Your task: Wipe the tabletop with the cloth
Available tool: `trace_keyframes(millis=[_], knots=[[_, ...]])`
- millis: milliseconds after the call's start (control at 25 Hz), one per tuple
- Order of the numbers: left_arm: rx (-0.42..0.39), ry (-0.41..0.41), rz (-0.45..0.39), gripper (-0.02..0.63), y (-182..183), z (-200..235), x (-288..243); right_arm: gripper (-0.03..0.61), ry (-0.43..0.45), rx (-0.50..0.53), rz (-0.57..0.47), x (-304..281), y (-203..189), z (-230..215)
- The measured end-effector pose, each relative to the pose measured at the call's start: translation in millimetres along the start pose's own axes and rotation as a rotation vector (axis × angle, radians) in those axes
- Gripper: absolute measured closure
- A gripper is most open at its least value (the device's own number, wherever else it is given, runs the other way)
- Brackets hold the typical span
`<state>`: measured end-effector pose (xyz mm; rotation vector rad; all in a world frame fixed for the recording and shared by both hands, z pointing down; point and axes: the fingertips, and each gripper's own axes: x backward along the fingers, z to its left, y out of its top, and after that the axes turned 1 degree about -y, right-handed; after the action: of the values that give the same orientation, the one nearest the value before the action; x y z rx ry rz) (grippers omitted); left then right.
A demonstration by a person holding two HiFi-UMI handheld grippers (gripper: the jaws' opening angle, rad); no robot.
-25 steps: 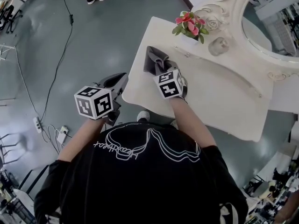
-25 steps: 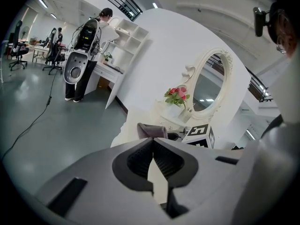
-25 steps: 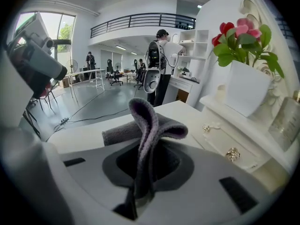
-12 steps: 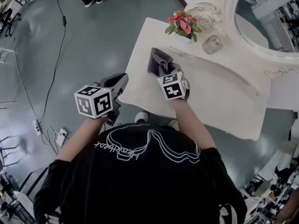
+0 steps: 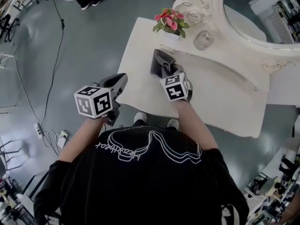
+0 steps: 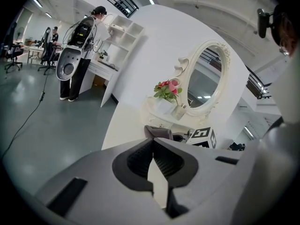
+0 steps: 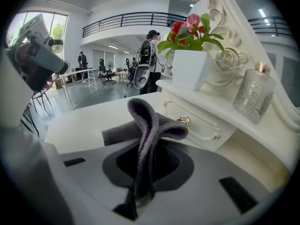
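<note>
The grey floor fills the 9 o'clock side of the head view. The white dressing table takes the 2 o'clock side, its tabletop bare across most of its width. An oval mirror in a carved white frame rises at the table's 1 o'clock end.

The grey cloth lies on the tabletop near the left edge, at 12 o'clock from the right gripper. The right gripper view shows that gripper's jaws closed on the cloth. A fold of it is pinched between the two fingers and loops up out of the gap. The rest of it spreads flat on the table at 11 o'clock, just beyond the fingertips.

The left gripper hangs at 9 o'clock from the right one, at the table's left edge and mostly over the floor. It is well apart from the cloth. In its own view the left gripper has its jaws brought together at the tips with nothing between them.

A white pot of pink flowers stands at 12 o'clock from the cloth, on the raised back ledge. A small glass bottle stands beside the pot at its 4 o'clock.
</note>
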<state>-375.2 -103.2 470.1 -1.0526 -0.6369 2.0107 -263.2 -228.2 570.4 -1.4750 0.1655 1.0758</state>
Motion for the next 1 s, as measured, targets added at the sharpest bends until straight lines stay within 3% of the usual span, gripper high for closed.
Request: trace_keyframes(millis=[1000], knots=[[0.024, -0.019, -0.018, 0.609, -20.4, -90.0, -49.6, 0.531, -0.011, -0.021, 0.056, 59.2, -76.1, -88.3]])
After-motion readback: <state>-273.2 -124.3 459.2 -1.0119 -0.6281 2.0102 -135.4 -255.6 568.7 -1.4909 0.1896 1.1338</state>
